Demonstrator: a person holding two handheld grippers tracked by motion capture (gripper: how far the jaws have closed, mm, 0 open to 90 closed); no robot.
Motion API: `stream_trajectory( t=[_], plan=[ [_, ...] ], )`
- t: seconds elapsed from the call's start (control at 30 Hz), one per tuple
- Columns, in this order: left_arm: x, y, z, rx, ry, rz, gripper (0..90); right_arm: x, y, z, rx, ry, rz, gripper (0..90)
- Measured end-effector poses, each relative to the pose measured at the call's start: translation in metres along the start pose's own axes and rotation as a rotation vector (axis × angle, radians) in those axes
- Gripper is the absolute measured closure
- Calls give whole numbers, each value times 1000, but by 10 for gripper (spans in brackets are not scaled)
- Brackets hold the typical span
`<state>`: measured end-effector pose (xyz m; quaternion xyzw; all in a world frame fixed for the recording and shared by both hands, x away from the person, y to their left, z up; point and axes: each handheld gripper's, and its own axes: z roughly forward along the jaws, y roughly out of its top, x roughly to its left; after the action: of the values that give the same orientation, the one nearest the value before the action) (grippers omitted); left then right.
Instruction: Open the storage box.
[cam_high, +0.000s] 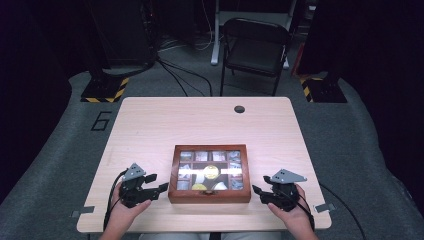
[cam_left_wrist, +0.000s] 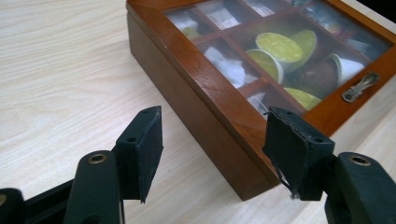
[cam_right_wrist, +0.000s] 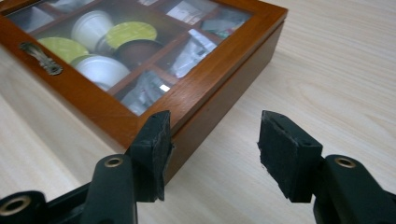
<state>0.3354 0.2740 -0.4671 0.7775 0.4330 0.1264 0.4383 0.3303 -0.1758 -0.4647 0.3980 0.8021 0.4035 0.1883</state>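
Note:
A brown wooden box (cam_high: 210, 197) with a glass lid lies shut near the table's front edge, with capsules and sachets in its compartments. My left gripper (cam_high: 157, 184) sits just left of the box, open, with nothing between its pads. In the left gripper view that gripper (cam_left_wrist: 212, 149) points at the near corner of the box (cam_left_wrist: 205, 107), a little apart from it. My right gripper (cam_high: 259, 192) sits just right of the box, also open and holding nothing. In the right gripper view that gripper (cam_right_wrist: 212, 149) faces the corner of the box (cam_right_wrist: 219, 88). A metal latch (cam_right_wrist: 41, 58) sits on the front rail.
The light wooden table (cam_high: 165, 125) has a round cable hole (cam_high: 239, 109) at the back. A black folding chair (cam_high: 255, 47) stands behind the table. Cables lie on the grey floor beyond it.

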Motion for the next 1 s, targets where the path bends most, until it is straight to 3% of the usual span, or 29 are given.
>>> stream_trajectory(
  t=[0.3,0.6,1.0],
  plan=[
    [-13,-4,-2,4,-15,31,376,14,-5,-1,27,64,-28,455],
    [-10,-4,-2,5,-13,23,387,19,-7,5,55,116,-33,479],
    [-10,-3,-2,9,-11,30,387,24,-10,17,118,125,-81,520]
  ],
)
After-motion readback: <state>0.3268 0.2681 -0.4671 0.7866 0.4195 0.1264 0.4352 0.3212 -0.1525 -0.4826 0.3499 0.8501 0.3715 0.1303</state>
